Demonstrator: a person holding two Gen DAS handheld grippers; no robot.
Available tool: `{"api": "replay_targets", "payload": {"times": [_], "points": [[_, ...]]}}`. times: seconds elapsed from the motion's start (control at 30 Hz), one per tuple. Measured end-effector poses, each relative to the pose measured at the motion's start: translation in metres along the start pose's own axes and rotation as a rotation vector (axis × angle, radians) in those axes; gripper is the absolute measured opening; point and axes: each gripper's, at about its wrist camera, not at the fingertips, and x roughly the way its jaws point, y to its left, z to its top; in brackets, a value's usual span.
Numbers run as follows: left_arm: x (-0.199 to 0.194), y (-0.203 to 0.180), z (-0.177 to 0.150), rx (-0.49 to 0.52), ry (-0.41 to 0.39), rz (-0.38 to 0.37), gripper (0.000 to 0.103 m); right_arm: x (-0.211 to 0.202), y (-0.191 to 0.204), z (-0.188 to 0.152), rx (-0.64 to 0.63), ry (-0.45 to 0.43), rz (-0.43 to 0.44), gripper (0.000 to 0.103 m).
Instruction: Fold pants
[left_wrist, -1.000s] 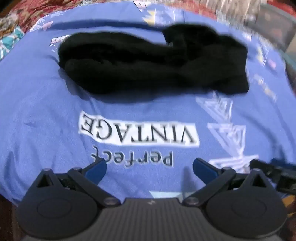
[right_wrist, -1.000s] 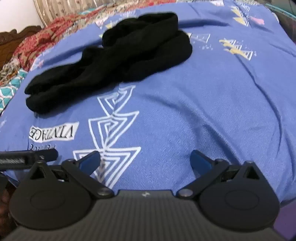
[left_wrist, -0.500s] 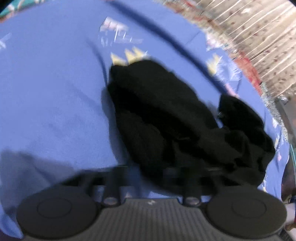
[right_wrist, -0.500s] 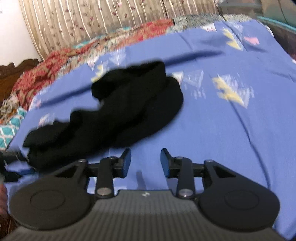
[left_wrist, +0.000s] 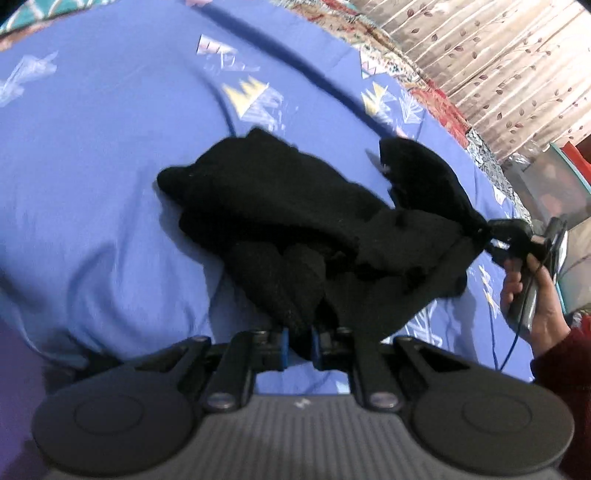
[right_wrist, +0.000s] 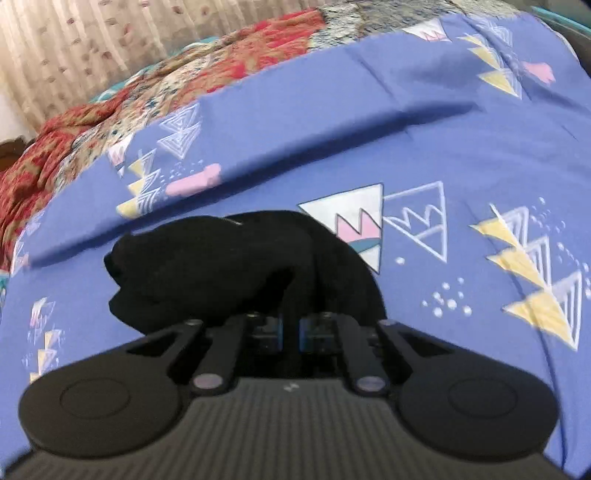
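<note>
Black pants (left_wrist: 295, 221) lie bunched on a blue printed bedsheet (left_wrist: 92, 166). My left gripper (left_wrist: 298, 343) is shut on a fold of the pants at their near end. In the left wrist view my right gripper (left_wrist: 491, 236) pinches the pants' far right end, held by a hand (left_wrist: 532, 295). In the right wrist view my right gripper (right_wrist: 291, 334) is shut on the black pants (right_wrist: 221, 266), which bulge up just ahead of the jaws. The cloth hides the fingertips of both grippers.
The blue sheet (right_wrist: 443, 147) has triangle prints. A red patterned quilt (right_wrist: 74, 122) lies along the far edge, with a pale curtain (left_wrist: 498, 55) behind it. A blue cable (left_wrist: 513, 343) hangs below the hand.
Both grippers moved in from the near edge of the bed to the pants and went from open to shut on the cloth, one at each end.
</note>
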Motion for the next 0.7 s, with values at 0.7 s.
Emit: {"api": "replay_targets", "payload": {"times": [0.7], "points": [[-0.006,0.008,0.0,0.185,0.022,-0.086,0.025,-0.276,-0.144,-0.214,-0.002,-0.271,-0.228,0.047]]}}
